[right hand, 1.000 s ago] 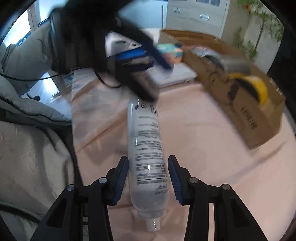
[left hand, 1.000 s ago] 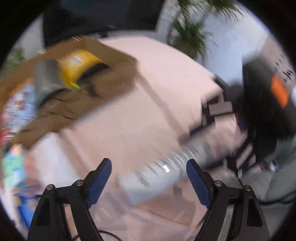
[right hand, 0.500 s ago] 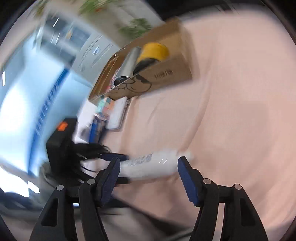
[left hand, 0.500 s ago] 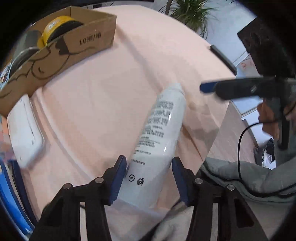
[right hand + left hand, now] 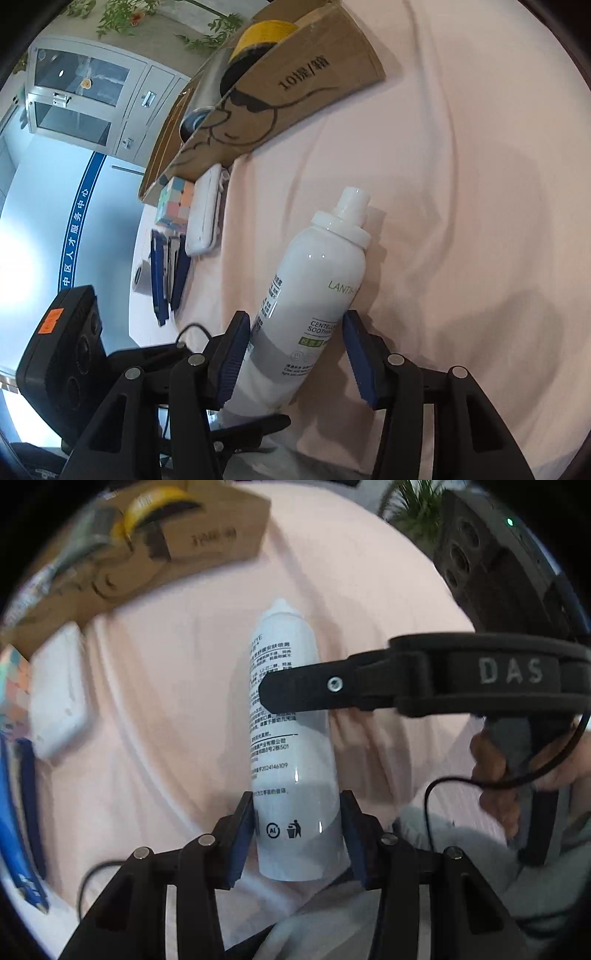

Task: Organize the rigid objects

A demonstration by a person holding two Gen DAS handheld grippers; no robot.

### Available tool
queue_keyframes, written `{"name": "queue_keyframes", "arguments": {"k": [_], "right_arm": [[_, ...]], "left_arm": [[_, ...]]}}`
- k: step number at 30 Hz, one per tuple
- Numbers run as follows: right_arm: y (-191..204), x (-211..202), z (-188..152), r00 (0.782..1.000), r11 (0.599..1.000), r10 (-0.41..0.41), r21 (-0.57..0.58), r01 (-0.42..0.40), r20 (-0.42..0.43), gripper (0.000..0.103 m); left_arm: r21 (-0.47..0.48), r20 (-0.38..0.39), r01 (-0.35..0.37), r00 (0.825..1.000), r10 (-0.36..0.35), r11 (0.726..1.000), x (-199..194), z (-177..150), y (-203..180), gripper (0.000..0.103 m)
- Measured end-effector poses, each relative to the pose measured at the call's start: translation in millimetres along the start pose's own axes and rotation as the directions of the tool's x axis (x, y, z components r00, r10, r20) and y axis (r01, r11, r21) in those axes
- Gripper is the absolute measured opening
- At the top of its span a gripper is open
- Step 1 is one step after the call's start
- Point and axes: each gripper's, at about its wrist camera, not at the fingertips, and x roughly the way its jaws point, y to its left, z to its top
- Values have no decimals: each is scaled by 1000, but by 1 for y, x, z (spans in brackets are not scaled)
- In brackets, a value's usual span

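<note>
1. The left gripper (image 5: 297, 834) had its blue-padded fingers (image 5: 242, 834) closed against the base end of a white cylindrical spray bottle with printed black text (image 5: 291, 738), both pads pressing its sides.
2. In the right wrist view, the same bottle (image 5: 295, 314) rose tilted above the pink cloth-covered bench (image 5: 461, 184), its white nozzle (image 5: 351, 206) pointing far and to the right.
3. The right gripper (image 5: 295, 354) stood around the bottle's lower body with its fingers (image 5: 358, 358) parted wider than the bottle; the left pad lay against or just beside the bottle, the right pad showed a small gap, so a firm hold could not be confirmed.
4. In the left wrist view, one black finger of the right gripper (image 5: 332, 686) crossed in front of the bottle's middle from the right.
5. A brown cardboard box with a drawn cartoon face (image 5: 295, 92) sat at the far side of the bench, holding a yellow roll (image 5: 266, 33) and a grey metallic cylinder (image 5: 210, 88).
6. Just beside the box's near-left corner lay a flat white rectangular case (image 5: 203, 214) and a pastel-coloured puzzle cube (image 5: 175, 201), touching or nearly touching each other.
7. Dark blue flat objects (image 5: 162, 273) lay near the bench's left edge.
</note>
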Motion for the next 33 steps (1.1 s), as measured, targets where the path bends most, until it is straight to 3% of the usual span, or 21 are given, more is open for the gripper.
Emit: {"name": "queue_keyframes", "arguments": {"k": [4,10,12,15,18,20,23,25,27,30,32,33], "right_arm": [[17,-38,27,996,998,19,-63,-13,93,48],[65,-88,124,971,957,7,-284,63,238,47],[79,-87,166,973,934,-5,-347,87,231,46],[86,-72,220,985,906,-35,-411,101,167,46],[71,-43,265,995,912,-73,-400,93,66,45],[57,-36,279,995,920,-94,-379,99,33,46],[35,-17,293,995,937,-96,-339,88,-7,44],[24,-11,294,989,936,-147,-322,141,6,38],[17,-6,294,992,947,-128,-297,120,-6,35],[18,-8,285,990,946,-140,-290,142,27,36],[24,-20,267,984,939,-155,-296,173,85,40],[28,-29,258,981,933,-158,-306,187,116,51]], "left_arm": [[-16,131,-19,991,21,1000,-33,31,-5,44],[-123,345,5,938,38,992,-77,116,13,44],[-190,360,46,932,26,981,-79,149,31,44],[-281,332,94,943,5,955,-67,183,56,44],[-356,276,115,961,-13,927,-40,196,75,44],[-374,264,162,962,-62,913,-24,208,73,48],[-358,254,158,965,-67,920,-20,207,68,53],[-329,248,154,966,-72,932,-23,205,61,54],[-316,256,148,964,-66,937,-30,200,55,54],[-281,306,151,950,-61,948,-54,171,55,54],[-261,353,148,934,-49,954,-86,146,66,54],[-255,380,131,924,-25,958,-102,131,68,54]]}}
